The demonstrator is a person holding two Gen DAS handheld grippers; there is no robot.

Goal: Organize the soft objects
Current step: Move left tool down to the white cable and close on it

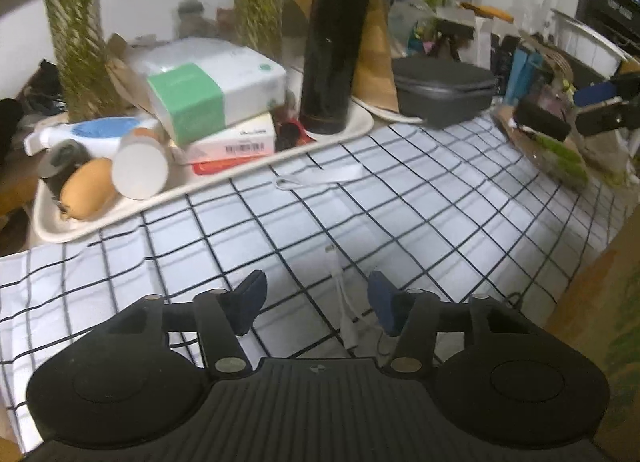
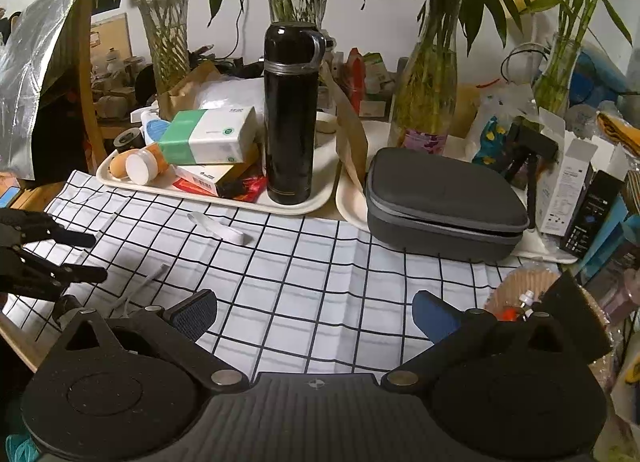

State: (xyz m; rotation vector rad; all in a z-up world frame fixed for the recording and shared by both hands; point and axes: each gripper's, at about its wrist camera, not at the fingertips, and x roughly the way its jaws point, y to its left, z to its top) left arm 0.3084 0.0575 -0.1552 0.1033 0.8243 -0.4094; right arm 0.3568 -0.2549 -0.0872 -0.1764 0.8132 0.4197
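Black hand-held gripper (image 1: 316, 294), blue pads (image 1: 382, 300)

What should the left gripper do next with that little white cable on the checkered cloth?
Probably ease a little lower and close. The white cable lies on the checkered cloth between the left gripper's open jaws, nearer its right-hand pad, and nothing presses on it yet. The right gripper is open and empty.

Left gripper (image 1: 316, 304) poised over checked cloth (image 1: 400, 222), jaws apart around a white cable (image 1: 344, 302), pads not touching it. Beyond, a cream tray (image 1: 200, 186) bearing black flask (image 1: 336, 46) and tissue pack (image 1: 212, 90).
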